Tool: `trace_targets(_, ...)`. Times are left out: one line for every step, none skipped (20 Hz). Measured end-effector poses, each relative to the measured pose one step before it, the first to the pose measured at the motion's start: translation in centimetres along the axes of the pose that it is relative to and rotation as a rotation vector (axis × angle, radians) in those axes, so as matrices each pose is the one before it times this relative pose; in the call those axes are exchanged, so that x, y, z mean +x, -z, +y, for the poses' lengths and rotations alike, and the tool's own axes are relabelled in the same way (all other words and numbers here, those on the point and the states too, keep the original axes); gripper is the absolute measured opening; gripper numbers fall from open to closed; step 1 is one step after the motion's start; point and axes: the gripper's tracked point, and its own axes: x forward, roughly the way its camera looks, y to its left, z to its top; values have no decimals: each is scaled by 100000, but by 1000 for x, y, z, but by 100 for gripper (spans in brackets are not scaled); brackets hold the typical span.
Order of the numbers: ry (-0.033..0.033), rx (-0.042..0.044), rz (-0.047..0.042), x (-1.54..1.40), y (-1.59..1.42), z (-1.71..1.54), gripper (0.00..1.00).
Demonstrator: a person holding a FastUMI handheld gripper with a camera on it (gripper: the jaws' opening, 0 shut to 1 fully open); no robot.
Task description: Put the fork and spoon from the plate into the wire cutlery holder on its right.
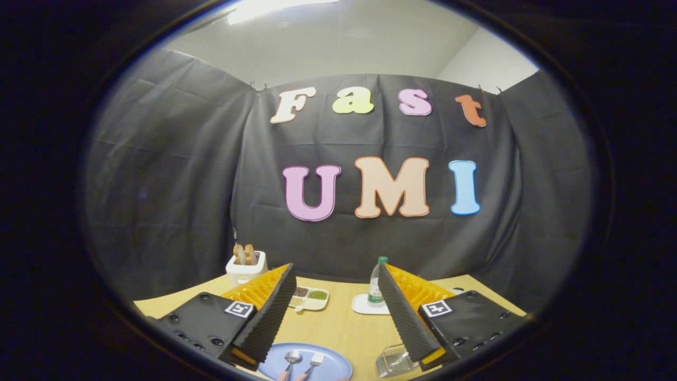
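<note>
- Bright ceiling light (275, 9) overhead, blown out to glare.
- Dim cloth wall; wooden table (338, 323) evenly lit, shadows soft.
- Strong fisheye bending and blur toward edges; centre sharp.

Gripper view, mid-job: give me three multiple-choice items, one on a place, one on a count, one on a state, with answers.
1. Where do the fork and spoon lie?
A. in the cutlery holder
B. on the blue plate
C. beside the toaster

2. How many utensils are on the blue plate?
A. one
B. two
C. four

3. How is the gripper?
A. open, holding nothing
B. shut on the spoon
C. shut on the bottle

Answers: 1 B, both lie on the plate near the fingers; 2 B, one fork and one spoon; 3 A, the fingers stand wide apart over bare table.
</note>
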Motion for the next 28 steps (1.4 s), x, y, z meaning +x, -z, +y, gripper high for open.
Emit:
trace_targets(-927, -622, 1449, 178, 411, 232, 99)
trace_targets(-1087, -1144, 2389, 233, 722, 335, 99)
trace_targets(-1086, -1120, 2582, -12, 695, 183, 99)
trace_targets(-1450, -977, 2935, 340, 962, 422, 99)
trace_targets(-1874, -739, 3073, 175, 833, 489, 99)
trace_targets(-1411, -581, 2313, 182, 692, 336, 99)
trace_targets(-1345, -682, 2055, 74, 489, 228, 99)
trace_targets(-825, -577, 1481, 139, 522, 134, 99)
trace_targets(-653, -423, 1705, 152, 407, 74, 99)
trace_targets(-353, -129, 1983, 369, 910, 92, 99)
trace_targets(-494, 169, 2237, 237, 662, -7, 99)
trace_targets(-943, 388, 2192, 136, 937, 152, 99)
trace_targets(-906, 535, 2421, 333, 828, 164, 99)
trace_targets(-557, 322, 3305, 258, 1188, -36, 99)
trace_targets(-187, 531, 3689, 319, 1225, -108, 99)
trace_targets(-438, 915, 3940, 138, 1485, -32, 99)
trace_targets(-517, 1138, 3703, 274, 1130, 32, 99)
trace_targets(-551, 1170, 3195, 237, 1160, 43, 99)
trace_targets(-309, 649, 3080, 187, 890, 71, 99)
trace_targets(178, 367, 1858, 217, 789, -16, 99)
trace_targets(-170, -23, 2337, 210, 700, -15, 99)
trace_targets(37, -15, 2163, 392, 890, 23, 99)
trace_targets(-39, -88, 2475, 292, 829, 6, 99)
trace_targets(197, 13, 2404, 64, 1166, 29, 99)
trace_targets(-152, 186, 2561, 137, 840, 33, 99)
trace_targets(-74, 189, 2606, 325, 963, 65, 99)
trace_targets(-138, 125, 2263, 342, 667, 0, 99)
trace_targets(-221, -428, 2722, 270, 817, 78, 99)
